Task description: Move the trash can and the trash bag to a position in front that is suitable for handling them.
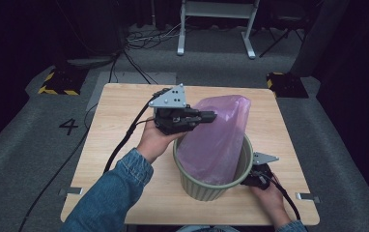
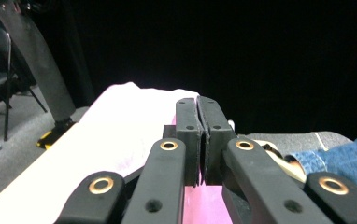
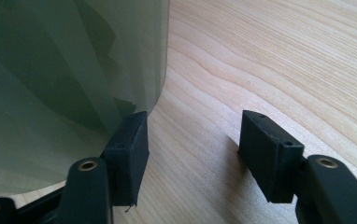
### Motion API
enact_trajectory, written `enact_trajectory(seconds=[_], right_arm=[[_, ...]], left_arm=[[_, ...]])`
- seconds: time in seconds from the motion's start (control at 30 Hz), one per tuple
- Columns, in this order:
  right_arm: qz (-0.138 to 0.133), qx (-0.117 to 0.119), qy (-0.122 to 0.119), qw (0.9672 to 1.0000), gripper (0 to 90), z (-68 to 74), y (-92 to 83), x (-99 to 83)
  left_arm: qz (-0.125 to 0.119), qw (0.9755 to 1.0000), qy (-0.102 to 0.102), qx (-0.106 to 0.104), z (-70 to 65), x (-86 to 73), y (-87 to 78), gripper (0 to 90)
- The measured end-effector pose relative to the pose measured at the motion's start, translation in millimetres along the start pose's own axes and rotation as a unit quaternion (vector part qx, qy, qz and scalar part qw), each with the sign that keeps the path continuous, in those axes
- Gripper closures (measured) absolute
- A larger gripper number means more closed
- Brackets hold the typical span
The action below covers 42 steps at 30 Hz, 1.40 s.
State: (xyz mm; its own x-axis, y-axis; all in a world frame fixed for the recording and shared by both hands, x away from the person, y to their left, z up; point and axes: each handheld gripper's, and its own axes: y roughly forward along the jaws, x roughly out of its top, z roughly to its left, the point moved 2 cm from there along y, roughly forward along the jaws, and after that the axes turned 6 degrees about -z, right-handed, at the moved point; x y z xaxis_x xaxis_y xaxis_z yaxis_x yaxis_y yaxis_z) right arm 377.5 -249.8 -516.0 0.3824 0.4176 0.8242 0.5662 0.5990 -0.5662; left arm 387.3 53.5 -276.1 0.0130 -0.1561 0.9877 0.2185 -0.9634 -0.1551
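- Green ribbed bin (image 1: 211, 186) stands upright on the wooden surface (image 1: 120, 130), toward the near right part.
- Pink plastic bag (image 1: 219, 137) sits inside the bin, puffed up and rising well above the rim, top leaning toward the far side.
- Left gripper (image 1: 210, 116) held level above the bin's left rim, tip at the bag's upper left side; jaws clenched together.
- In the left gripper view, left gripper (image 2: 198, 135) jaws are pressed flat together, with the pink bag (image 2: 120, 135) just below and beside; can't tell whether any film is pinched between them.
- Right gripper (image 1: 250, 180) low at the bin's right side, near the surface edge, hand behind it.
- In the right gripper view, right gripper (image 3: 193, 140) jaws stand apart, nothing between them; the left-hand pad touches or sits just against the bin wall (image 3: 64, 70), the other over bare wood (image 3: 270, 60).
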Motion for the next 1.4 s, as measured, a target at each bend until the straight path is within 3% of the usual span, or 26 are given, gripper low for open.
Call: enact_trajectory(seconds=[0.23,0.33,0.53,0.63,0.7,0.73,0.9,1.0,1.13,1.23,1.4], right_arm=[[0.000,-0.002,0.003,1.0000,42.3,-0.2,-0.1,-0.1],[0.001,-0.001,0.005,1.0000,51.6,-0.6,-2.9,0.2],[-0.025,-0.016,-0.005,0.9996,52.7,-1.7,-19.0,8.2],[-0.058,-0.009,0.018,0.9981,54.1,-6.6,-33.7,14.4],[-0.087,-0.004,0.024,0.9959,54.4,-8.9,-45.6,22.6],[-0.103,-0.007,0.011,0.9945,53.0,-10.3,-57.6,34.3],[-0.131,-0.006,0.006,0.9913,50.6,-15.5,-78.9,58.8],[-0.138,-0.007,0.014,0.9903,49.8,-22.9,-90.0,70.8],[-0.149,0.017,0.038,0.9880,48.1,-30.3,-100.3,81.7],[-0.151,0.035,0.039,0.9872,46.6,-31.4,-104.6,92.5],[-0.156,0.052,0.028,0.9859,43.5,-28.8,-110.3,116.5]], left_arm=[[0.020,0.9998,-0.003,-0.009,-11.1,-19.4,-2.2,87.6],[0.037,0.9992,0.011,-0.010,-19.5,-26.7,-3.5,87.4],[0.072,0.9972,0.014,-0.011,-31.2,-43.5,-3.8,87.2],[0.091,0.9958,0.006,-0.008,-32.5,-49.6,-5.2,87.2],[0.102,0.9947,-0.007,-0.002,-30.7,-54.2,-6.9,87.2],[0.104,0.9945,-0.012,-0.003,-30.0,-56.4,-7.8,87.2],[0.116,0.9929,-0.027,-0.011,-31.0,-62.9,-11.6,87.1],[0.133,0.9905,-0.030,-0.015,-32.6,-67.0,-11.8,86.9],[0.160,0.9861,-0.040,-0.023,-32.5,-73.2,-11.9,86.6],[0.163,0.9848,-0.052,-0.028,-30.8,-75.3,-13.3,86.4],[0.171,0.9834,-0.054,-0.030,-28.7,-78.3,-12.3,85.7]])
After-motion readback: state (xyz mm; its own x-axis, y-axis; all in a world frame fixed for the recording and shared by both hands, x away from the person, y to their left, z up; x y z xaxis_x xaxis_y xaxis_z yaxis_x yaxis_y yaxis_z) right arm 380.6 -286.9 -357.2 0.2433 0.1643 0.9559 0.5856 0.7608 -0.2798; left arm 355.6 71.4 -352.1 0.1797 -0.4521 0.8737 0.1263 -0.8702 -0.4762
